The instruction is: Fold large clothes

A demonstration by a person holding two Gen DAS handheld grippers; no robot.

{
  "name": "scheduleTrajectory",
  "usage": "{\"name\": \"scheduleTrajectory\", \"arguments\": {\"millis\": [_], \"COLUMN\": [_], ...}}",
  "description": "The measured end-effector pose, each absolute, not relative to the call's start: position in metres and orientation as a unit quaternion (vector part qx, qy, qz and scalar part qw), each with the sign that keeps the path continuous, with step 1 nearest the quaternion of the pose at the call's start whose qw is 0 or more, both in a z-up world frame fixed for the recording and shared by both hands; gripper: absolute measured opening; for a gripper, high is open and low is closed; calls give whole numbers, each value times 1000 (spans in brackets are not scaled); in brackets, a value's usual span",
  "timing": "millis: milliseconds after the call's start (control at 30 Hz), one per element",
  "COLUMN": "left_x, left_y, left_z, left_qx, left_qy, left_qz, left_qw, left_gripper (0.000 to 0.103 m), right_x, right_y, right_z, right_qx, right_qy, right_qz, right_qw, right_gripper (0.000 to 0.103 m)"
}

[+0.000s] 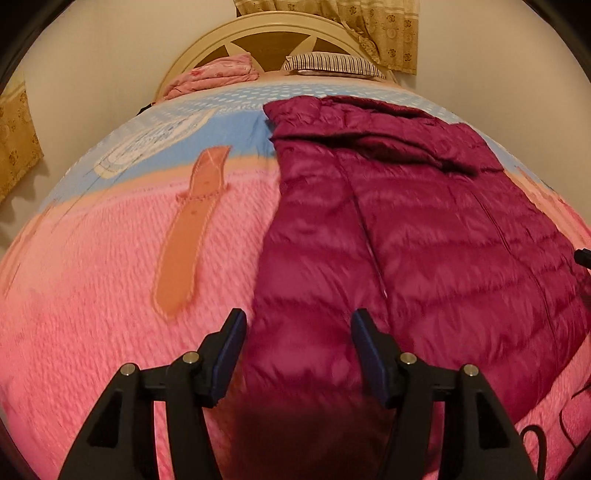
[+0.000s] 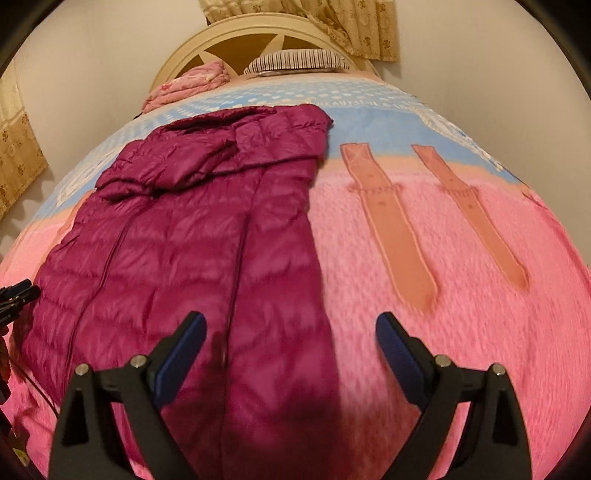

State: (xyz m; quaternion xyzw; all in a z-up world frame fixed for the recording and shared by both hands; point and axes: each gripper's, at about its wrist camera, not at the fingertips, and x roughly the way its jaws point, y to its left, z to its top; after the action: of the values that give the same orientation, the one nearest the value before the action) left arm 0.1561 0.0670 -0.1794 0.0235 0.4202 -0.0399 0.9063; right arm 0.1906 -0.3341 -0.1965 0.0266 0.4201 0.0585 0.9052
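Left wrist view: left gripper [image 1: 299, 332] jaws apart, nothing between the pads.
Jacket: magenta down jacket [image 1: 406, 240] lies flat on the pink bedspread [image 1: 92, 314], stretching ahead and right of this gripper, its left edge just under the left finger.
Right wrist view: right gripper [image 2: 291, 334] jaws wide, empty.
Jacket: ahead and left; its right edge runs between the fingers.
Far end: striped pillow [image 2: 295, 61] at the headboard [image 2: 229, 35].

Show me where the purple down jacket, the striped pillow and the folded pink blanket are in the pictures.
purple down jacket [image 1: 424, 236], left wrist view, on its quilted body.
striped pillow [image 2: 295, 61], right wrist view, on the middle of its striped side.
folded pink blanket [image 1: 218, 74], left wrist view, on its top fold by the headboard.
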Motion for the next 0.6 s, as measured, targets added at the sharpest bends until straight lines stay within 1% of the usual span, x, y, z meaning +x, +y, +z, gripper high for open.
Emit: {"name": "scheduleTrajectory", "arguments": {"millis": [267,400,433,500,533,567,600], "left_x": [140,137,136,134,133,132,131], "left_y": [72,75,75,76,76,76,77], "left_z": [-188,-190,-191,-191,-192,-192,-193], "left_qx": [-10,-33,-36,-44,-46,-50,-51], "left_qy": [412,416,418,419,421,420,418], "left_qz": [-45,-52,-58,-64,-68,-72,-76], "left_qw": [910,907,906,905,903,903,904], "left_gripper": [60,60,60,60,60,60,59], "right_x": [152,137,135,131,129,129,128], "right_y": [-338,-334,-332,-330,-329,-329,-328], "right_z": [-212,-219,-220,-219,-219,-220,-220], "right_qx": [65,59,59,62,63,64,66], "right_qy": [426,419,418,414,412,410,408], "right_qz": [71,73,72,77,80,82,82], "right_qw": [899,903,904,905,906,906,907], "right_gripper": [95,95,93,80,77,71,69]}}
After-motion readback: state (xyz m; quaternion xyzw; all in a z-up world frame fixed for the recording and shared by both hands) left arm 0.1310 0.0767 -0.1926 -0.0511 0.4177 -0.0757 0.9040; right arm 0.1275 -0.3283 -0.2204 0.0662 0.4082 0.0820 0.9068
